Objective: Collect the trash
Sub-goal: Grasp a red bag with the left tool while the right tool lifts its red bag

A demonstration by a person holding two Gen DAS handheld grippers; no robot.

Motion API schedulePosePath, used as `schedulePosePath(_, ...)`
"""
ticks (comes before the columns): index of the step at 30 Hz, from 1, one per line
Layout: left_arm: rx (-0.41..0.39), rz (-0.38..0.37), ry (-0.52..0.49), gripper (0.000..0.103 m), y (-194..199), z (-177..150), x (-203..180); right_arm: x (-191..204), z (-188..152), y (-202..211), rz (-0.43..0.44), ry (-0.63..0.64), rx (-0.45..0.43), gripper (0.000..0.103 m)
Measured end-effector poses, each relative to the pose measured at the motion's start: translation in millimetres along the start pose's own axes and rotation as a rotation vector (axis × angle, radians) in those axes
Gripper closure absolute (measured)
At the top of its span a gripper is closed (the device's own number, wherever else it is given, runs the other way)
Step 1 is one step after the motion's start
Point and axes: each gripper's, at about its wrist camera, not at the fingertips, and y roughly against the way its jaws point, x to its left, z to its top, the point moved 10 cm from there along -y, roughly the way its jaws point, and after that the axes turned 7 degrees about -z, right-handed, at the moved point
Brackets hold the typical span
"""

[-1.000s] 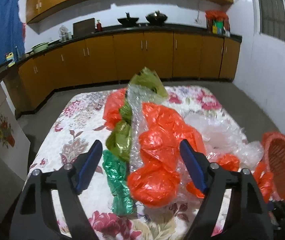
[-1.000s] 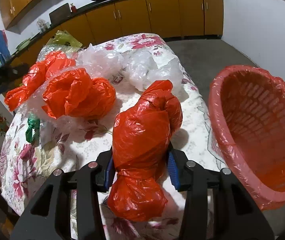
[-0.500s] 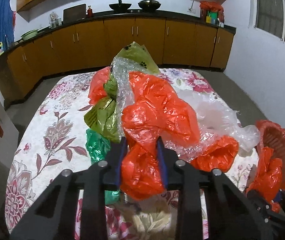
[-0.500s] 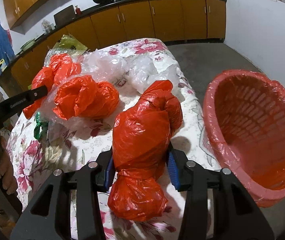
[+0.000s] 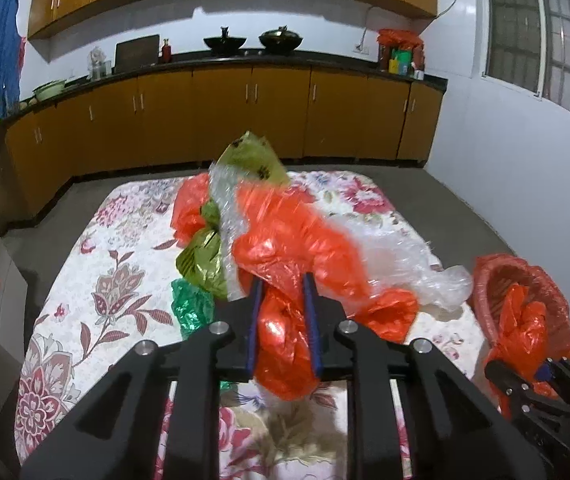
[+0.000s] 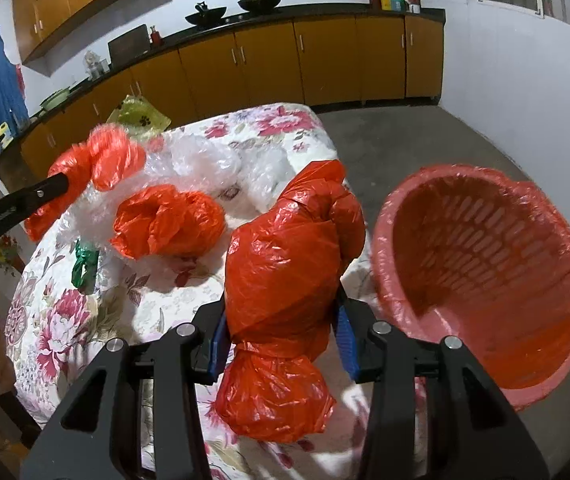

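Left claw (image 5: 283,322): jaws just closing, now pinching an orange bag (image 5: 285,344) tangled in bubble wrap (image 5: 389,256) on the tabletop (image 5: 97,276); lift slowly.
Right claw (image 6: 283,334): clamped on knotted orange bag (image 6: 285,280); carry right, release over basket (image 6: 481,276).

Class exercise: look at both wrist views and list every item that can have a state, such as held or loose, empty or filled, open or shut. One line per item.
left gripper: jaws just closed, shut on an orange plastic bag
right gripper: shut on a knotted orange bag
red basket: lined, empty
bubble wrap: loose on the floral table
green wrapper: crumpled, loose on the table
lower cabinets: doors shut
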Motion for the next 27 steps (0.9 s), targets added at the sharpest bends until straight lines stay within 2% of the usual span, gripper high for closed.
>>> schedulePosePath(6, -0.007, 0.022, -0.02, 0.098, 4.5, 2.2, 0.9, -9.3, 0.5, 4.4, -0.014, -0.012, -0.007, 0.058)
schedulePosePath(9, 0.033, 0.02, -0.003, 0.097, -1.9, -7.3, 8.6, -10.2, -1.7, 4.3, -0.011, -0.013, -0.004, 0.058)
schedulePosePath(11, 0.044, 0.02, 0.002, 0.089, -4.8, -11.3, 11.3, -9.5, -3.8, 3.8, -0.009, -0.014, 0.0, 0.058)
schedulePosePath(13, 0.039, 0.039, -0.007, 0.066, -6.6, -11.3, 11.6, -9.7, -6.2, 1.7, -0.008, -0.015, 0.007, 0.058)
schedulePosePath(16, 0.037, 0.054, -0.022, 0.056, -12.7, -6.8, 9.7, -10.0, -8.1, 0.2, -0.009, -0.017, 0.013, 0.058)
schedulePosePath(18, 0.06, 0.068, -0.029, 0.055, -20.8, -8.5, 10.3, -10.6, -8.4, -0.8, -0.01, -0.019, 0.016, 0.058)
schedulePosePath(21, 0.124, 0.069, -0.014, 0.057, -35.9, -21.9, 13.9, -10.8, -8.6, -1.7, -0.011, -0.016, 0.018, 0.058)
schedulePosePath(23, 0.143, 0.064, -0.004, 0.067, -40.1, -29.6, 15.0, -10.9, -9.2, -2.7, -0.012, -0.017, 0.021, 0.058)
schedulePosePath(25, 0.139, 0.05, 0.008, 0.076, -39.2, -32.8, 15.1, -12.0, -9.8, -3.5, -0.013, -0.021, 0.024, 0.058)
schedulePosePath(27, 0.114, 0.036, 0.014, 0.079, -32.6, -29.7, 15.7, -13.5, -10.1, -3.7, -0.014, -0.024, 0.024, 0.058)
